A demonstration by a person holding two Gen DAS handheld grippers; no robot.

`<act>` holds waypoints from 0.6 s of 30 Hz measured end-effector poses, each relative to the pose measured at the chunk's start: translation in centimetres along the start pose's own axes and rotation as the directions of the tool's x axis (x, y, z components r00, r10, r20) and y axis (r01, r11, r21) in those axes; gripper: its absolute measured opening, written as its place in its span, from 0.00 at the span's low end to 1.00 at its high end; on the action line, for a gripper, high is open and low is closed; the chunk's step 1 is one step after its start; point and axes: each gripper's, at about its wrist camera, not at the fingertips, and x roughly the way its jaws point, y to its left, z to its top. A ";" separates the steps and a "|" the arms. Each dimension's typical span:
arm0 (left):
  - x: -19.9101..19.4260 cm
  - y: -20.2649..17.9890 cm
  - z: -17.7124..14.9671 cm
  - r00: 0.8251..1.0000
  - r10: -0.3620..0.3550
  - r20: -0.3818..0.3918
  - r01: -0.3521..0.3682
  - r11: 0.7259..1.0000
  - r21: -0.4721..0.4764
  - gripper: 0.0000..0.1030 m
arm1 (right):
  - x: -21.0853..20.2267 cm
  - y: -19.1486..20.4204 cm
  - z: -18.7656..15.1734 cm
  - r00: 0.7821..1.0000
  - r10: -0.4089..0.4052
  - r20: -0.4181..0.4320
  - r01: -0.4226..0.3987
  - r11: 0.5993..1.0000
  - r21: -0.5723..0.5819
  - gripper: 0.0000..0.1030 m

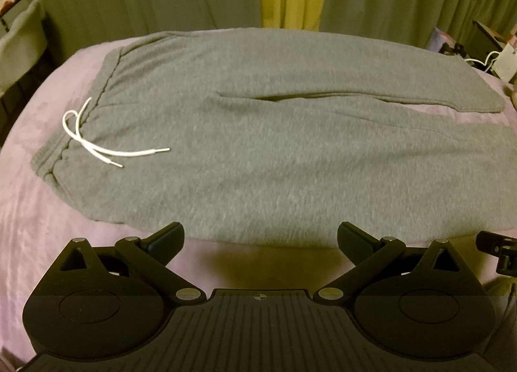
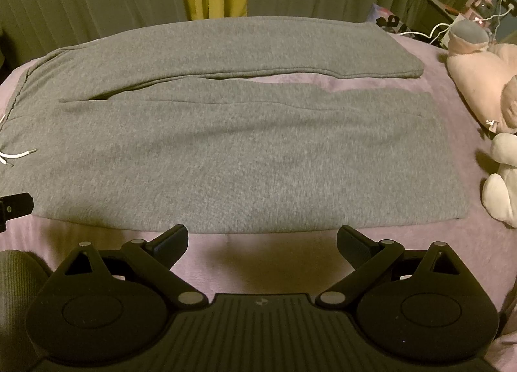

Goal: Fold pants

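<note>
Left gripper (image 1: 260, 236) spread wide, holding nothing, poised over the near hem side of the gray pants (image 1: 258, 145). Right gripper (image 2: 261, 239) likewise wide open and empty, just short of the same near edge. Pants laid flat across a pink bedspread (image 1: 38, 210), waistband to the left, legs running right with a narrow gap between them. White drawstring (image 1: 97, 142) fully shown only from the left wrist; cut off at the frame edge from the right. Leg ends and plush toys (image 2: 484, 81) visible only from the right wrist. Green curtain (image 2: 97, 0) behind; clutter beyond the bed too blurred to identify.
</note>
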 end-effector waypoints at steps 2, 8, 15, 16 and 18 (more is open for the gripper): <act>0.0 0.0 0.0 1.000 0.001 -0.001 -0.001 1.000 0.000 1.00 | 0.0 0.0 0.0 1.000 0.001 0.000 -0.001 1.000 0.002 0.96; 0.1 -0.1 0.0 1.000 0.000 -0.003 0.000 1.000 0.001 1.00 | 0.1 -0.1 -0.1 1.000 -0.002 0.000 0.002 1.000 0.003 0.96; 0.3 -0.1 -0.1 1.000 -0.003 -0.008 0.003 1.000 -0.002 1.00 | 0.2 -0.1 -0.2 1.000 -0.003 0.000 0.003 1.000 0.005 0.96; 0.4 0.0 0.0 1.000 -0.003 -0.010 0.003 1.000 -0.003 1.00 | 0.2 -0.1 -0.2 1.000 -0.003 -0.001 0.003 1.000 0.006 0.96; 0.4 0.0 -0.1 1.000 -0.004 -0.010 0.004 1.000 -0.004 1.00 | 0.2 -0.2 -0.2 1.000 -0.002 0.001 0.002 1.000 0.007 0.96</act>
